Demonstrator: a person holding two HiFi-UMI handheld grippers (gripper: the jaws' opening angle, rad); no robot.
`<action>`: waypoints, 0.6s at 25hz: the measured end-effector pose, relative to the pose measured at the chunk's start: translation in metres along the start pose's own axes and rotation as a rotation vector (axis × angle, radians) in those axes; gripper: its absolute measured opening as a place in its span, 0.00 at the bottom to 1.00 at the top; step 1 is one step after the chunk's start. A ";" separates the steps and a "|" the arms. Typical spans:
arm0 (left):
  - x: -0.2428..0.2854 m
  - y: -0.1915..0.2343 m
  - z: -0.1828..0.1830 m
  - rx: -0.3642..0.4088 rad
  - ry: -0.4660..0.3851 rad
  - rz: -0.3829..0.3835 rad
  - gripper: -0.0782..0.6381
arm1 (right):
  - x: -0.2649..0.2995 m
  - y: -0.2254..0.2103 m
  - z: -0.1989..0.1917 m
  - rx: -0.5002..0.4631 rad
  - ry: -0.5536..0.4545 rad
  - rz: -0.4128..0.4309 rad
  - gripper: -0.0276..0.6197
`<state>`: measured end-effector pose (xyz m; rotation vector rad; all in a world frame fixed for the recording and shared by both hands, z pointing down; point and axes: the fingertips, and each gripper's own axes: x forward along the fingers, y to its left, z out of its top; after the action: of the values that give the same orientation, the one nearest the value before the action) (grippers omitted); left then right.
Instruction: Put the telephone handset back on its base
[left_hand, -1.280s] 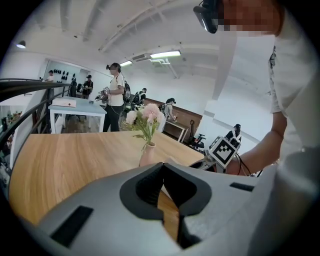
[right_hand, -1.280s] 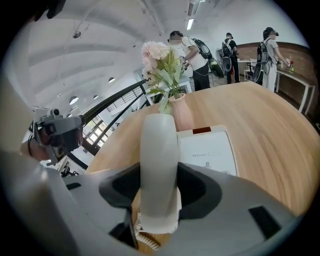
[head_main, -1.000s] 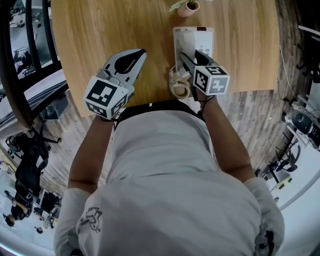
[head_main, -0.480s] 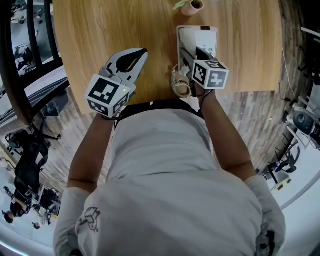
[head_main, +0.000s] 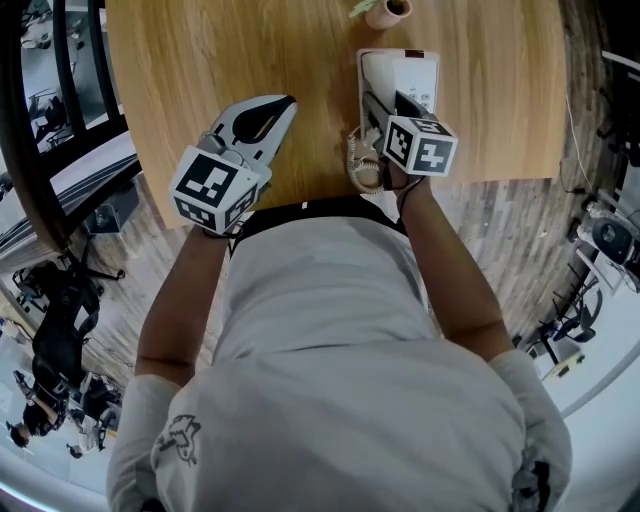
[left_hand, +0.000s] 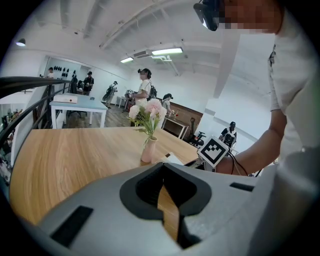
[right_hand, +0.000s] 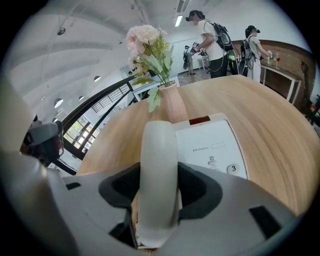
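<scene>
1. My R gripper: jaws clamped on handset, lying along the L side of base.
2. Base by desk near edge, vase just beyond.
3. My L gripper: jaws together, empty, above desk.

I see a white short-sleeved T-shirt, small dark print on the left sleeve — left gripper and right gripper pale grey, each bearing a black-and-white marker cube.
</scene>
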<state>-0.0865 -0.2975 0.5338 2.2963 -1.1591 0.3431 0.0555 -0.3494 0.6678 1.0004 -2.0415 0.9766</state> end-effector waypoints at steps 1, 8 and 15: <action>-0.001 0.000 -0.001 -0.001 0.001 -0.001 0.12 | 0.000 0.000 0.000 0.001 -0.002 -0.002 0.40; -0.011 0.002 -0.003 0.003 -0.004 -0.004 0.12 | -0.003 0.007 -0.001 -0.006 -0.023 -0.012 0.42; -0.027 -0.001 -0.002 0.022 -0.011 -0.012 0.12 | -0.022 0.013 0.002 -0.037 -0.071 -0.043 0.42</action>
<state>-0.1012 -0.2782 0.5228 2.3256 -1.1518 0.3405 0.0549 -0.3371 0.6448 1.0687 -2.0800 0.8898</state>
